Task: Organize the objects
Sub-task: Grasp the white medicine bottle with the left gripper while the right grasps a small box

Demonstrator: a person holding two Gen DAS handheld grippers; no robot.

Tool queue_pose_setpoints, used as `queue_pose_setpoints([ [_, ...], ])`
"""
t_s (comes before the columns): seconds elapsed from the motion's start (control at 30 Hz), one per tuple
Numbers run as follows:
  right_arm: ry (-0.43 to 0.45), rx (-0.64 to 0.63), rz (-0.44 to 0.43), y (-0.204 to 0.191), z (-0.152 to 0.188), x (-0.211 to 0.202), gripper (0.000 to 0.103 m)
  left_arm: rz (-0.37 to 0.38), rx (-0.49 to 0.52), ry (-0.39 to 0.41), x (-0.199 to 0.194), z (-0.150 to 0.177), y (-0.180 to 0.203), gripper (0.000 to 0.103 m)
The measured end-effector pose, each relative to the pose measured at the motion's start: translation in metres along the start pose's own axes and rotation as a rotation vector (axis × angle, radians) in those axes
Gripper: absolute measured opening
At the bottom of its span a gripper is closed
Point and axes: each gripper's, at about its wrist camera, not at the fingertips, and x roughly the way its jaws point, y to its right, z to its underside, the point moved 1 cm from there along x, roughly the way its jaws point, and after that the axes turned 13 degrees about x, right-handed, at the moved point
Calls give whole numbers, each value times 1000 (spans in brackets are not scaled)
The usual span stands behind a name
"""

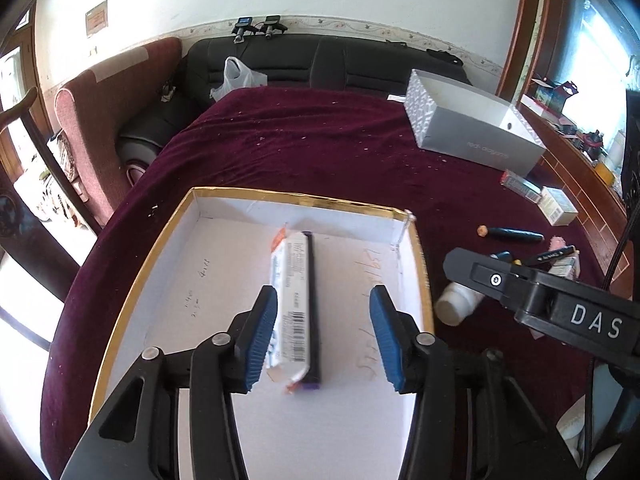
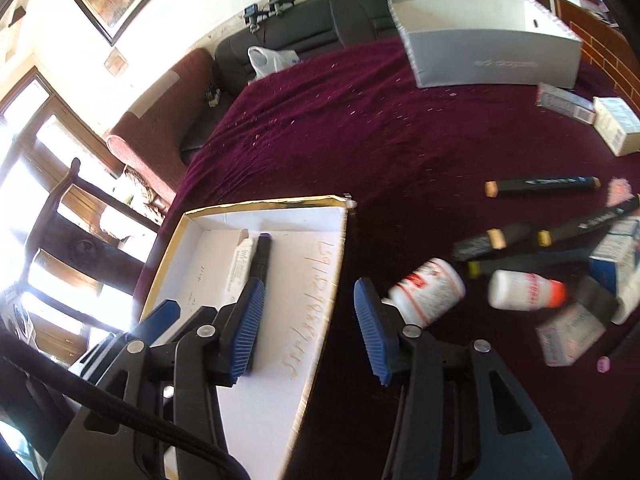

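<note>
1. Shallow cardboard box (image 1: 132, 264): white inside, gold-edged rim, handwriting on its floor; sits on the maroon cloth (image 1: 320, 152).
2. Long white tube carton (image 1: 290, 300), barcode printed near one end, lies flat inside the box, touching a black marker (image 1: 314, 308) alongside it.
3. Left gripper (image 1: 323, 338): blue pads parted, carton and marker below between them, neither pad pressing.
4. Right gripper (image 2: 308, 326): jaws apart, nothing held, over the box's right edge.
5. White pill bottle (image 2: 428, 294), red print, lies on the cloth beside the box.
</note>
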Motion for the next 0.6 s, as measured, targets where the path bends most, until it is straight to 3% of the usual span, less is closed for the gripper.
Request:
queue_pose_setpoints([
  [0.33, 130, 125, 7, 101, 10, -64, 54, 157, 51, -21, -9, 1, 63, 48],
  [0.6, 206, 214, 11, 165, 13, -86, 56, 107, 251, -68, 30, -8, 121, 48],
])
